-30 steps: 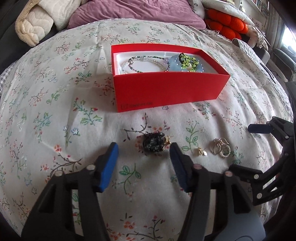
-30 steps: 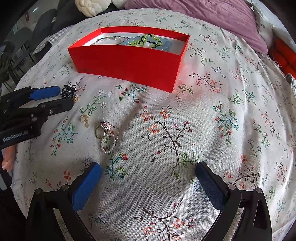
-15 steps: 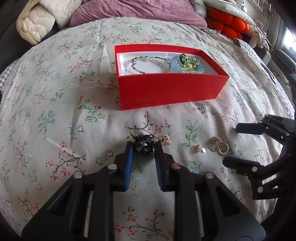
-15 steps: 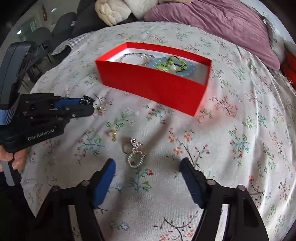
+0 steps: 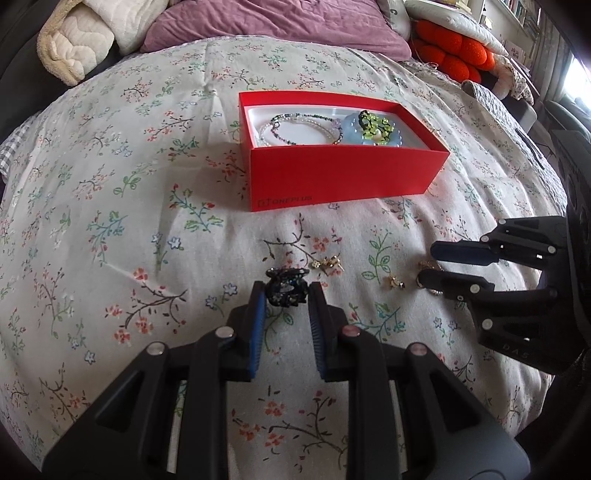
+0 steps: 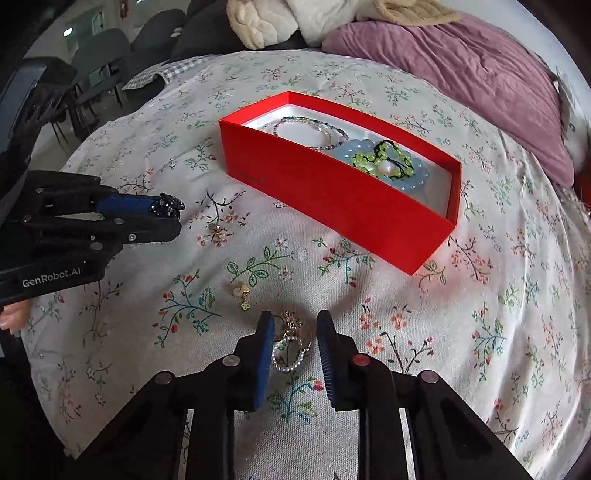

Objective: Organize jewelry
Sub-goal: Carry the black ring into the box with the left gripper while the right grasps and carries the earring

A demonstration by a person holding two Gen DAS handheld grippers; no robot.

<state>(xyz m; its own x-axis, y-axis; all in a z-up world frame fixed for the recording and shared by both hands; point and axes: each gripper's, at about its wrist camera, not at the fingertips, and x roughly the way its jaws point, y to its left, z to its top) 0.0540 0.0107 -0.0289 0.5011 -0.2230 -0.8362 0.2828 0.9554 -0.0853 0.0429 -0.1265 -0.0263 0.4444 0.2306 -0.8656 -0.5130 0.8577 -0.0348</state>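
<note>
A red box [image 5: 343,181] [image 6: 332,199] sits on the floral bedspread and holds bead necklaces [image 5: 295,127] and a pale blue and green piece [image 5: 373,129]. My left gripper [image 5: 286,295] is shut on a black sparkly brooch [image 5: 287,286], which also shows in the right wrist view [image 6: 166,205], lifted above the cloth. My right gripper [image 6: 294,332] has closed around a pearl ring and gold rings [image 6: 290,345] lying on the cloth. Gold earrings [image 5: 327,263] [image 5: 393,282] [image 6: 242,295] lie loose between the grippers.
A purple pillow [image 5: 277,22] and cream blankets [image 5: 74,40] lie behind the box. Orange cushions [image 5: 454,51] are at the far right. Dark chairs [image 6: 103,55] stand beyond the bed's left edge.
My left gripper closed on the black brooch and lifted it slightly. My right gripper moved forward and narrowed from wide open to closed around the rings.
</note>
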